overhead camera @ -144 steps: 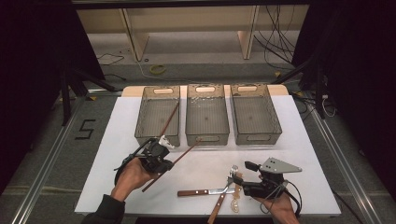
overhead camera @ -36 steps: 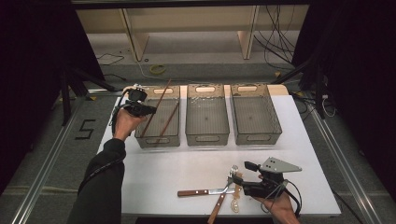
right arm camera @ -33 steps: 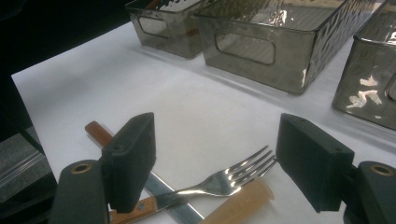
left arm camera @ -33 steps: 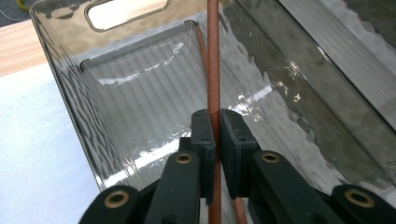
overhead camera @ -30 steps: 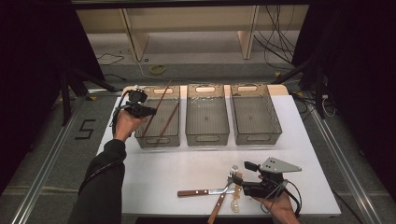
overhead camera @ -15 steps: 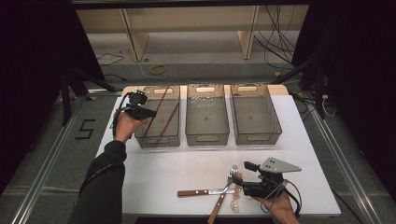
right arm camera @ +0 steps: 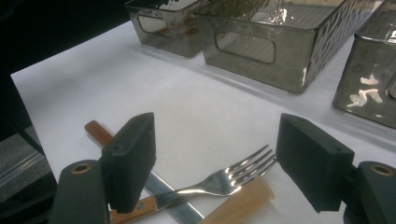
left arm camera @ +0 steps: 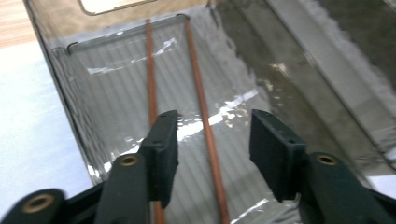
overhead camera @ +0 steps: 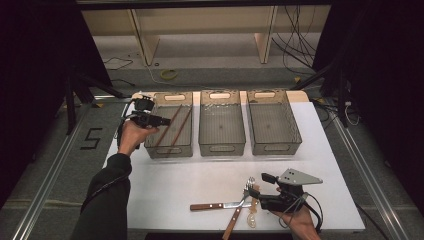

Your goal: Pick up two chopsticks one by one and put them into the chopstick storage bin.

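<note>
High view: left gripper [overhead camera: 161,120] over left bin [overhead camera: 156,149], jaws apart, gripping nothing; two chopsticks [overhead camera: 172,131] lie inside bin. Right gripper [overhead camera: 254,193] near table edge, jaws wide, empty, over fork [right arm camera: 219,179], knife [overhead camera: 220,205].

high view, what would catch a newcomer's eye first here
Three smoky clear bins stand in a row at the far side of the white table; the left bin holds two brown chopsticks, with the open left gripper over it. Near the front edge, a fork and knife lie crossed by the open right gripper.
</note>
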`<state>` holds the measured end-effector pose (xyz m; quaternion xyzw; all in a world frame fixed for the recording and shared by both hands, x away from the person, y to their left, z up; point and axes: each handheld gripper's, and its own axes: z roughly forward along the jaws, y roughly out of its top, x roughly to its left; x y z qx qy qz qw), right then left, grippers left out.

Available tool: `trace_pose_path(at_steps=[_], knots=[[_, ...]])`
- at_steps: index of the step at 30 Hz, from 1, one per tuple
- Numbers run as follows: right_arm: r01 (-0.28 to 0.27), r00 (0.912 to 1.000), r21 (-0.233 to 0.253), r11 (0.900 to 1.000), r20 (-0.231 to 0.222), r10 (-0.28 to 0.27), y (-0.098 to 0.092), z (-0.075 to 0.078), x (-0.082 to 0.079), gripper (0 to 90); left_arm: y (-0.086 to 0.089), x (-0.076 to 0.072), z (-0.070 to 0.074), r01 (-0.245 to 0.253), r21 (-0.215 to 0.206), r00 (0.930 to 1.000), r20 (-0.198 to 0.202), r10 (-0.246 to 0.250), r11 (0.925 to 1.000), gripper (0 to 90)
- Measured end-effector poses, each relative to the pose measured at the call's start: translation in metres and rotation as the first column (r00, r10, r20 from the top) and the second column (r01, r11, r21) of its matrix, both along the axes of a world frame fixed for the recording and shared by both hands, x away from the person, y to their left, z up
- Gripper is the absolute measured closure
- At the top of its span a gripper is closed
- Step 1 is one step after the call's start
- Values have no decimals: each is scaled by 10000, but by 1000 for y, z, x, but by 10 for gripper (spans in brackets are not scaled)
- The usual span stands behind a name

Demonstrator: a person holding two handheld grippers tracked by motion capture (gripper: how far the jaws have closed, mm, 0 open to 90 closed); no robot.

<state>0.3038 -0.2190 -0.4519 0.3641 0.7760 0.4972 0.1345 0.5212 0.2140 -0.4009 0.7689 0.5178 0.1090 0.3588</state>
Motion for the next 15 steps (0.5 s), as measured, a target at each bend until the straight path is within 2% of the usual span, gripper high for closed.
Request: trace_pose_path(at_steps=[6, 15], knots=[[20, 10000, -63, 10000, -33, -21, 1, 0, 0, 295, -4, -14, 7, 192, -296, 9995, 241, -184, 9994, 415], [228, 9996, -1, 9997, -144, -228, -2, 1, 1, 295, -4, -37, 10, 505, -897, 9982, 373, -474, 9947, 331]])
